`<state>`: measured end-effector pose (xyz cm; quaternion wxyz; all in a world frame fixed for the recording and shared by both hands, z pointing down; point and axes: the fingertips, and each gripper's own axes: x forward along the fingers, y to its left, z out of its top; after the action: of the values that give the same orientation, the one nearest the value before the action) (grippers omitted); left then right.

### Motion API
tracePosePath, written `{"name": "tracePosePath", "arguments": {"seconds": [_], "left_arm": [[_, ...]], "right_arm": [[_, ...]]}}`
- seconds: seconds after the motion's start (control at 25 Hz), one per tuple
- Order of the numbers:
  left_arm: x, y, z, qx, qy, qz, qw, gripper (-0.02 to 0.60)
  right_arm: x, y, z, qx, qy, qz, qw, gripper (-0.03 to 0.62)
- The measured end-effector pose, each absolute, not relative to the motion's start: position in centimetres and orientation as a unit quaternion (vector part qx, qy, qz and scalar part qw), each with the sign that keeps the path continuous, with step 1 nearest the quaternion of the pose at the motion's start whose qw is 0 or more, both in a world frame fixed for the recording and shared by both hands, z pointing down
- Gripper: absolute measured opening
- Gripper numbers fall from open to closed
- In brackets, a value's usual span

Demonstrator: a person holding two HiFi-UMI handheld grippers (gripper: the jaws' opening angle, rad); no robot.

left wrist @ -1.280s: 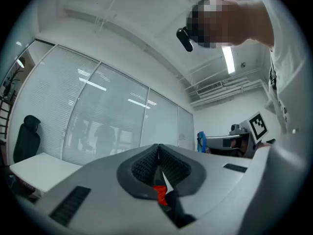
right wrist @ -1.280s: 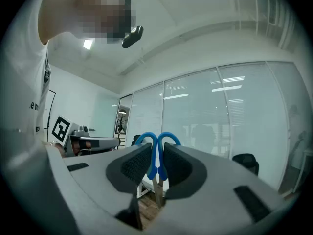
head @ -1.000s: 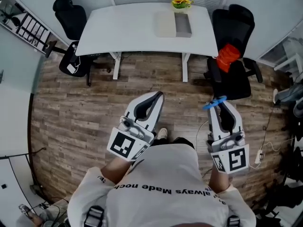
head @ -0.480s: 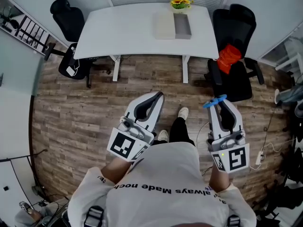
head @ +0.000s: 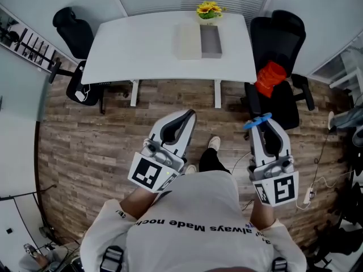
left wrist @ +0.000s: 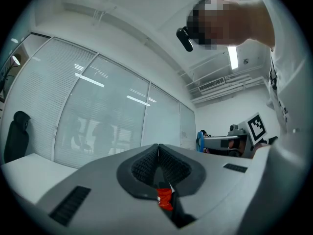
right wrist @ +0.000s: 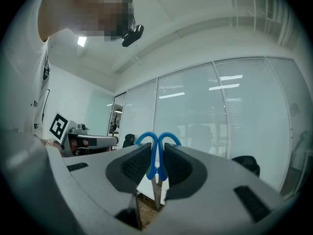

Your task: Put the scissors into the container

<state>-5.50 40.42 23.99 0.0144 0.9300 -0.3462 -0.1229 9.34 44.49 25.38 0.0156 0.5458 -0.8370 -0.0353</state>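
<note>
Holding blue-handled scissors (right wrist: 155, 156) in the right gripper (head: 265, 126), jaws clamped on the handles
Left gripper (left wrist: 157, 153) jaws pressed together, nothing between; grey container (head: 210, 41) sits on white desk (head: 142, 44), well apart from both grippers

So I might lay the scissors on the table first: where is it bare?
The table is bare across its whole left half, from the left edge to the beige mat, and along the front edge. The back right is crowded: mat, container and flowers sit close together.
</note>
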Motion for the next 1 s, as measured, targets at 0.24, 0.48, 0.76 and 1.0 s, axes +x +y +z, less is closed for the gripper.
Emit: {"name": "tracePosePath", "arguments": {"seconds": [0.24,0.48,0.76,1.0], "left_arm": [[-2.3,36.0,23.4,0.93,-0.348,-0.122,0.01,0.02],[0.3,32.9,23.2,0.929,-0.348,-0.124,0.011,0.02],[3.0,29.6,22.9,0.928,-0.351,-0.125,0.009,0.02],[5.1,27.1,22.9,0.926,-0.356,-0.123,0.01,0.02]], "right_arm": [[12.3,40.2,24.8,0.54,-0.841,-0.038,0.015,0.091],[14.6,37.0,24.6,0.536,-0.843,-0.039,0.014,0.091],[17.1,33.8,24.4,0.53,-0.847,-0.037,0.013,0.091],[19.1,31.3,24.5,0.525,-0.851,-0.033,0.013,0.091]]}}
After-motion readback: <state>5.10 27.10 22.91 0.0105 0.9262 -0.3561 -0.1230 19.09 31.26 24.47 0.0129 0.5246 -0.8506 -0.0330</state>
